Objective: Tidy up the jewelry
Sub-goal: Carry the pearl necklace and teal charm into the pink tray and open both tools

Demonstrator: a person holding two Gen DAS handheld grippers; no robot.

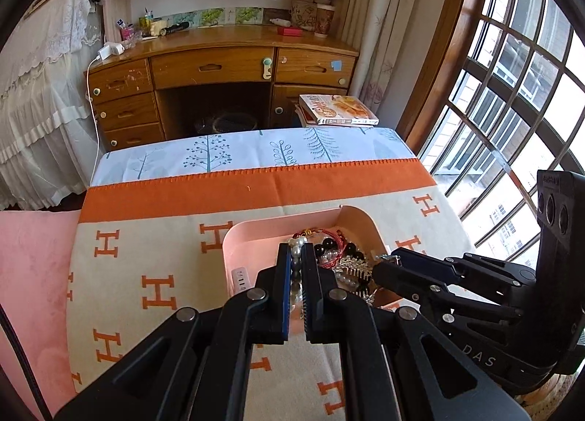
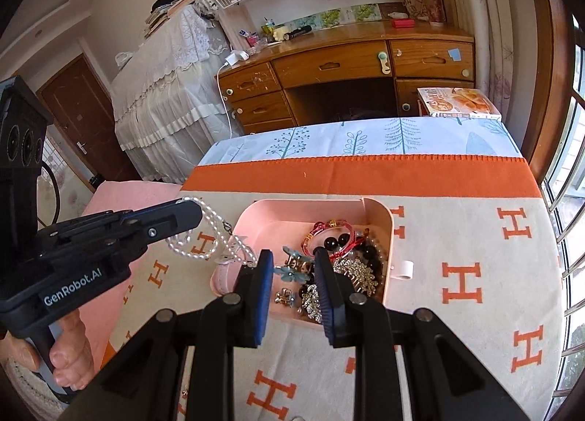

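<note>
A pink tray [image 2: 384, 223] sits on the H-patterned cloth and holds a heap of jewelry: a red bangle [image 2: 331, 229], black beads [image 2: 338, 240], a silver leaf brooch [image 2: 356, 271], blue flower pieces [image 2: 292, 267]. My left gripper [image 1: 297, 256] is shut on a white pearl necklace [image 2: 204, 238]; its strands hang from the tips [image 2: 190, 211] to the tray's left rim. The pearls show between the left pads [image 1: 297, 243]. My right gripper [image 2: 294, 267] is open and empty, low over the tray's near side. It shows in the left wrist view [image 1: 387, 265].
The tray [image 1: 248, 234] lies on an orange and cream cloth [image 2: 475, 238] over a table. A pink cloth [image 1: 33, 275] lies left. A wooden desk [image 1: 219, 66] and a book [image 1: 336, 110] stand beyond the far edge. A window [image 1: 512, 92] is right.
</note>
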